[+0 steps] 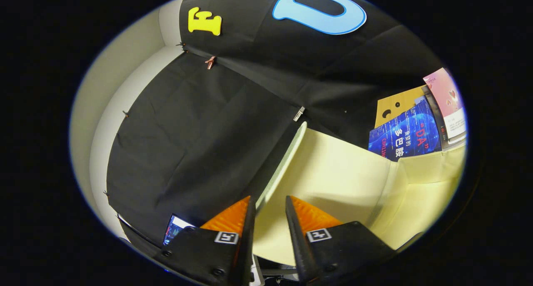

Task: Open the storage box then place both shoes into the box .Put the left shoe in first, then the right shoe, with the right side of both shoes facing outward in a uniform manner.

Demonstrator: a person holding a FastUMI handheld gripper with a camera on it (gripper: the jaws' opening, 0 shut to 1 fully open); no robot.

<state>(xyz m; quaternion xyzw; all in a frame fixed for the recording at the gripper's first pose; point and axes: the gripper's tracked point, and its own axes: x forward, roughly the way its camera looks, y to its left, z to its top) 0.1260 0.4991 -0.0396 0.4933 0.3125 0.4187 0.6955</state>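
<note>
Books (410,138) on pale yellow surface (341,173)

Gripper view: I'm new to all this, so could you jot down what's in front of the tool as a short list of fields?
gripper: fingers slightly apart, straddling the edge of the box lid; whether they press on it cannot be told
box lid: pale yellow panel raised on edge, running away from the fingers
box side: pale yellow wall right of the lid
books: several standing upright beyond the box, at the right
backdrop: black cloth behind and left of the lid
shoes: none seen ahead of the fingers
</note>
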